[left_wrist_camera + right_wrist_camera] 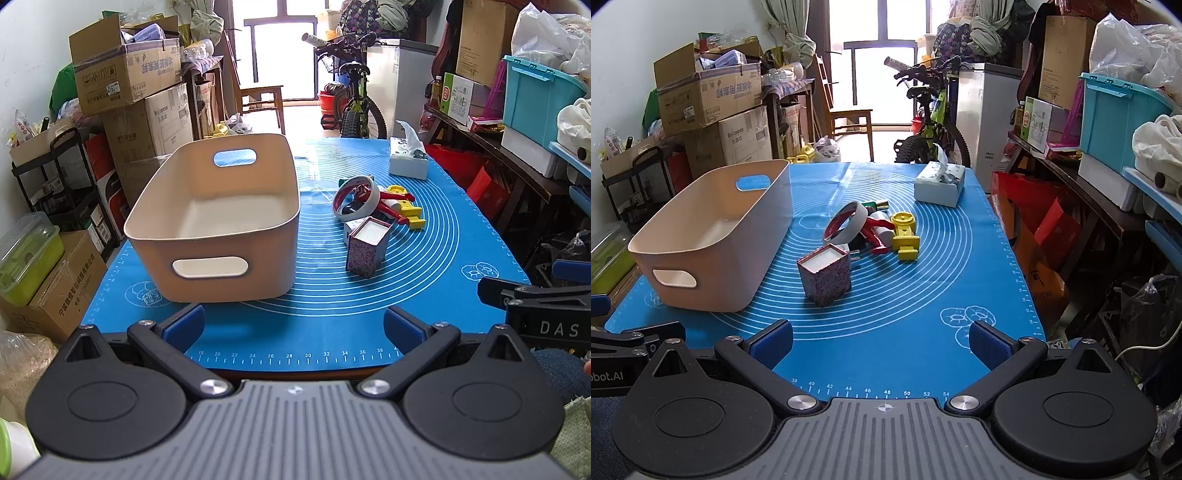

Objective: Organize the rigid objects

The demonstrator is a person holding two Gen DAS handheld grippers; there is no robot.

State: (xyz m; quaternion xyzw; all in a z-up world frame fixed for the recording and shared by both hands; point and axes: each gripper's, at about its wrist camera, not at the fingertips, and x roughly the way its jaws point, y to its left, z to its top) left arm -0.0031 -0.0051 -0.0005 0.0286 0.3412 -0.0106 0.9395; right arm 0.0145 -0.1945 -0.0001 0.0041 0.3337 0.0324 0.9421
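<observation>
An empty beige bin (207, 229) (713, 236) stands on the left of the blue mat (325, 295) (905, 295). Right of it lies a pile: a patterned square box (367, 252) (825, 275), a white tape ring (355, 197) (846, 221), a red figure (875, 232) and a yellow toy (406, 206) (905, 232). My left gripper (293, 326) is open and empty at the mat's near edge, in front of the bin. My right gripper (882, 341) is open and empty at the near edge, short of the patterned box.
A tissue box (408, 158) (940, 184) sits at the mat's far right. Cardboard boxes (129, 74) stack up on the left, shelves with a teal crate (1119, 110) on the right, a bicycle (354, 99) beyond the table.
</observation>
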